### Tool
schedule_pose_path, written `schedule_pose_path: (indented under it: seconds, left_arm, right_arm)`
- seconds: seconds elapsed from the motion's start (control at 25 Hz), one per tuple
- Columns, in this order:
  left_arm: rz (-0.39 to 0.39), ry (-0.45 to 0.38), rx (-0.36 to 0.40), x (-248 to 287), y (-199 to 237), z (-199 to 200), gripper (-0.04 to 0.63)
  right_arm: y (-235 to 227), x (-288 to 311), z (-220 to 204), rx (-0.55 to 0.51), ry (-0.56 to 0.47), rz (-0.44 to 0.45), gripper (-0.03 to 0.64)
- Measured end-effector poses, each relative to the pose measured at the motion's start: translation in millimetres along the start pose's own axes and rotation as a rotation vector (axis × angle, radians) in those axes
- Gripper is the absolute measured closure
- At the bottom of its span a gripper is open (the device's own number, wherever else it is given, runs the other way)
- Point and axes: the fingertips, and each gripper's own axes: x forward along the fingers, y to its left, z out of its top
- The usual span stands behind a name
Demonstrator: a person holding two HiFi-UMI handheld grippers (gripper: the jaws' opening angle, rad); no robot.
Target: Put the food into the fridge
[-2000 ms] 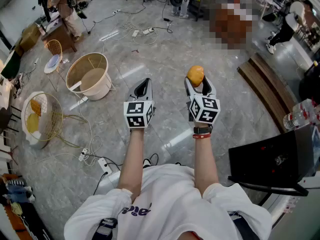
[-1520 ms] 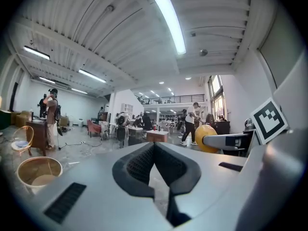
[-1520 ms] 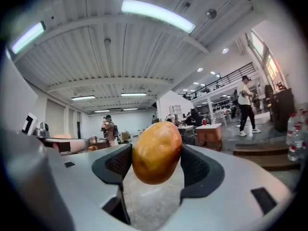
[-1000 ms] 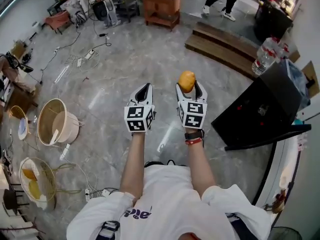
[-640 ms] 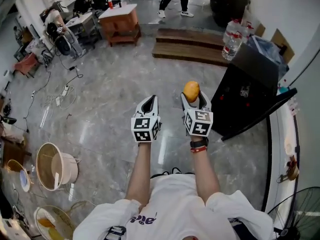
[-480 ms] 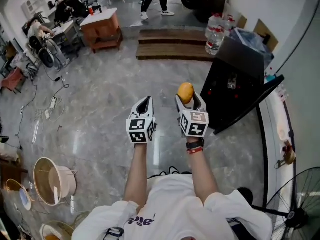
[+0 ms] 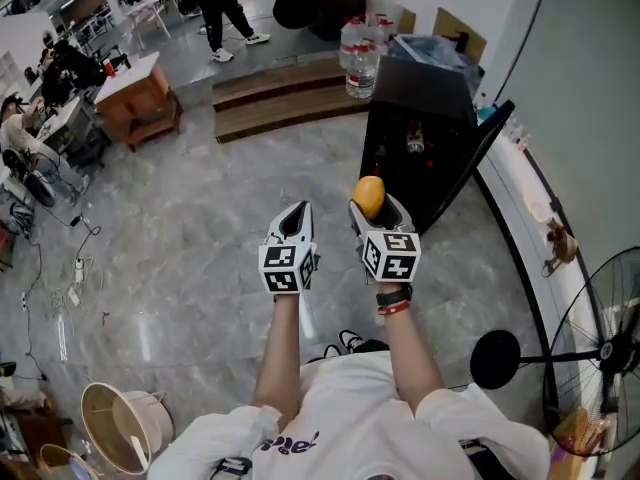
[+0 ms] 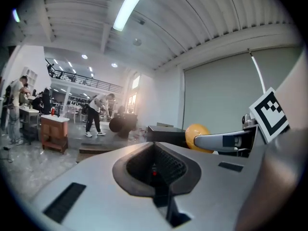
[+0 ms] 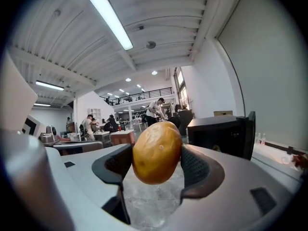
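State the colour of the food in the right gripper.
The food is orange-yellow; right gripper view shows it best.

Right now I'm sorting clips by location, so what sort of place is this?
Likely a big open workshop or lab hall, not a home: a stone floor with loose cables, a wooden desk, a pedestal fan.

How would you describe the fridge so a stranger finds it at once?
Look along the pale wall at the head view's right. The fridge stands there, just ahead of the right tongs. Unlike the clear water bottles beyond it, it is a black box with its door open.
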Motion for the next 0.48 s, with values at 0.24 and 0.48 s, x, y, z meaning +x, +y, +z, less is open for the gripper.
schedule_pose_path:
  seconds: [0.24, 0.48]
  left_arm:
    - [-0.104, 0.02, -0.004, 28, -46, -27, 0.577]
    - [-0.186, 0.029, 0.004, 66, -81, -31, 0.577]
  right_arm:
    - [-53, -24, -20, 0.038, -0.004, -0.09, 0.287]
    - [-91, -27, -24, 0.082, -0.001, -0.124, 0.287]
